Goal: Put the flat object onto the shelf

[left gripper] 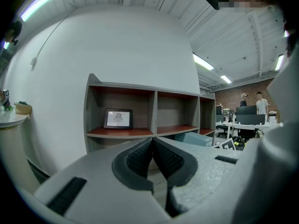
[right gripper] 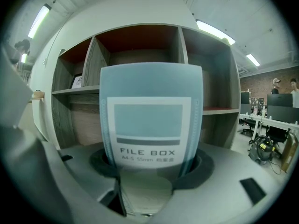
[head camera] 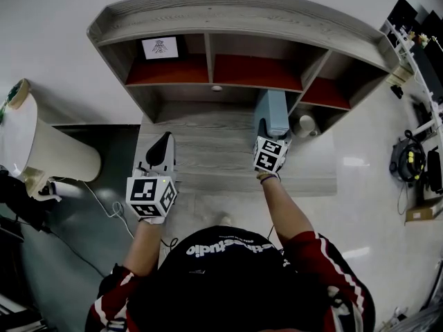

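Closest to my head camera is the person's black cap (head camera: 228, 268), with both red-sleeved arms reaching forward past it. From my remote seat I read the right gripper (head camera: 266, 133) as clamped on the file box (head camera: 272, 113): in the right gripper view its dark pads (right gripper: 100, 164) press against both sides of the pale blue box (right gripper: 152, 115), which stands upright with its labelled spine facing the lens and the words "FILE BOX" printed low on the white label.

Seen from above, the box lies over the grey wooden lower level of the shelf (head camera: 228, 16), its far end reaching just under the front edge of the board near the divider between the middle and right compartments. I cannot tell whether it rests on the wood or hangs above it.

Over on the other side, the left gripper (head camera: 163, 144) is over the same lower level, well apart from the box. In the left gripper view its jaws are closed tip to tip with nothing between them. A small framed picture (head camera: 160, 47) stands in the left red-floored compartment.
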Available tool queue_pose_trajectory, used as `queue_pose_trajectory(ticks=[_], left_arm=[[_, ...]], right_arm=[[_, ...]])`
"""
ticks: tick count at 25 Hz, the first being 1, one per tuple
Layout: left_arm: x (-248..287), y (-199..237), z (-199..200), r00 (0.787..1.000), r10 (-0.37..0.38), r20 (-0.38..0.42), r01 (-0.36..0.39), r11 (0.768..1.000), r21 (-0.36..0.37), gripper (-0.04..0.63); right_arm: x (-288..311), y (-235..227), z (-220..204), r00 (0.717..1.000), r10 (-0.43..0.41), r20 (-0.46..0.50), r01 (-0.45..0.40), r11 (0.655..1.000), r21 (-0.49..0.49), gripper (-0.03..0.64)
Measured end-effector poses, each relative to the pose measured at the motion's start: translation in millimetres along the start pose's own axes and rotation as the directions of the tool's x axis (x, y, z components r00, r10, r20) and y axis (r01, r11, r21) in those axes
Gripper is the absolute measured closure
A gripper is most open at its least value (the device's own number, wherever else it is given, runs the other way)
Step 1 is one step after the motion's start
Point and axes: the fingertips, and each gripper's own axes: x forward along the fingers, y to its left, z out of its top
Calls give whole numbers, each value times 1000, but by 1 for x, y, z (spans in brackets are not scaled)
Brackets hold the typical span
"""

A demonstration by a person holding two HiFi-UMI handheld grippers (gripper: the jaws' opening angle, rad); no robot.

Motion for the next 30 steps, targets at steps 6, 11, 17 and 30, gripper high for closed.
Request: queue_pose_trajectory(ticks=[6,11,17,30], left_arm=[[1,2,-2,1000,5,1,-5,1000,-5,589],[-2,4,-3,1000,15,3,-15,1000,-11,589],[-4,5,-6,1000,19,0,-19,1000,-17,589],[-11,-5,0,1000,-13,16,13,1000,-8,589]], right_arm=[[5,0,1,1000,4,-16,-3,1000,2,333],[8,1,2,1000,20,-9,-20,1000,0,325],[9,3,2,999,48,-16,-48,999,-5,292],[-11,7,-3,993,111,-41,-111,994,7,265]])
